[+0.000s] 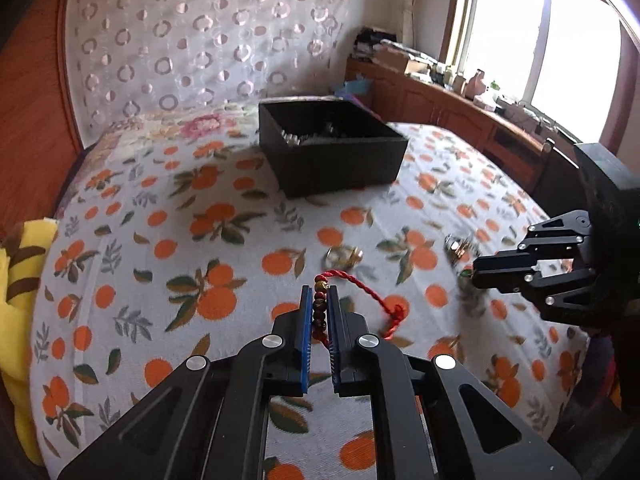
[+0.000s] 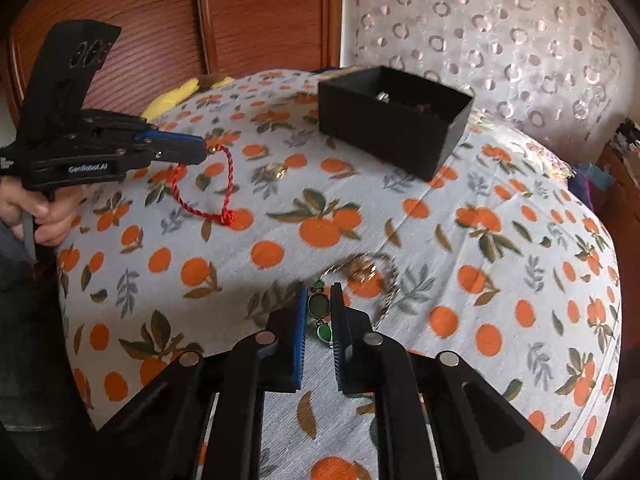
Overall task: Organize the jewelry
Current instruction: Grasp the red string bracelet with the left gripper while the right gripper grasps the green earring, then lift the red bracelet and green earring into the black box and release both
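My left gripper (image 1: pixel 320 290) is shut on the beaded part of a red cord bracelet (image 1: pixel 320 312), lifted a little off the orange-print cloth. In the right wrist view the left gripper (image 2: pixel 206 151) hangs above the cloth, and the red cord (image 2: pixel 200 204) droops down to its knot on the fabric. My right gripper (image 2: pixel 319 286) is shut on a green stone bracelet (image 2: pixel 318 308) that lies on the cloth. An open black box (image 1: pixel 332 152) with metal pieces inside stands at the far side. A gold piece (image 1: pixel 342 258) and a silver chain (image 2: pixel 364 276) lie loose.
The orange-print cloth (image 1: pixel 160 220) covers a rounded bed surface that falls away at the edges. A yellow cloth (image 1: pixel 20 280) lies at the left edge. A cluttered wooden cabinet (image 1: pixel 460 100) runs under the window. A person's hand (image 2: pixel 44 216) holds the left gripper's handle.
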Available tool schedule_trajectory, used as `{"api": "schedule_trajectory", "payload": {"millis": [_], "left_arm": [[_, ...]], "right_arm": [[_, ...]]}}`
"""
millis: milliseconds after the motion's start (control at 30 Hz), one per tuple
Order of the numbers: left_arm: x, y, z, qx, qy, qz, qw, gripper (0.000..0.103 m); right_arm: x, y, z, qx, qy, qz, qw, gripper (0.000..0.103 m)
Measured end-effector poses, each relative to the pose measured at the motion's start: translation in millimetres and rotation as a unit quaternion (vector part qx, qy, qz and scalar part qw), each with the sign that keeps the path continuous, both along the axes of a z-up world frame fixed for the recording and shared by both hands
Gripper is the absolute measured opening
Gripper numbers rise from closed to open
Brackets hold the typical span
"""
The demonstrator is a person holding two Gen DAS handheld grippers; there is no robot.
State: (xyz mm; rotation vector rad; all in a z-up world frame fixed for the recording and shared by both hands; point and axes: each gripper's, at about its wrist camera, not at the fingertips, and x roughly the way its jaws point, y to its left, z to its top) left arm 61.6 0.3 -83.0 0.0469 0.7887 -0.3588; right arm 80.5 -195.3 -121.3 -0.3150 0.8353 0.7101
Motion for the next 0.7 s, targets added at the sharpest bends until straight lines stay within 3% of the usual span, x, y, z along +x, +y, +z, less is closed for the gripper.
{"api": "schedule_trajectory", "payload": {"millis": [300, 700], "left_arm": [[9, -9, 20, -0.009, -0.027, 0.005, 0.9996, 0.006], [27, -16, 42, -0.016, -0.055, 0.015, 0.9982, 0.006]], "right_arm": [[17, -19, 38, 0.049, -0.039, -0.040, 0.997, 0.013], [38, -26, 67, 0.074, -0.068, -0.063, 0.993, 0.013]]}}
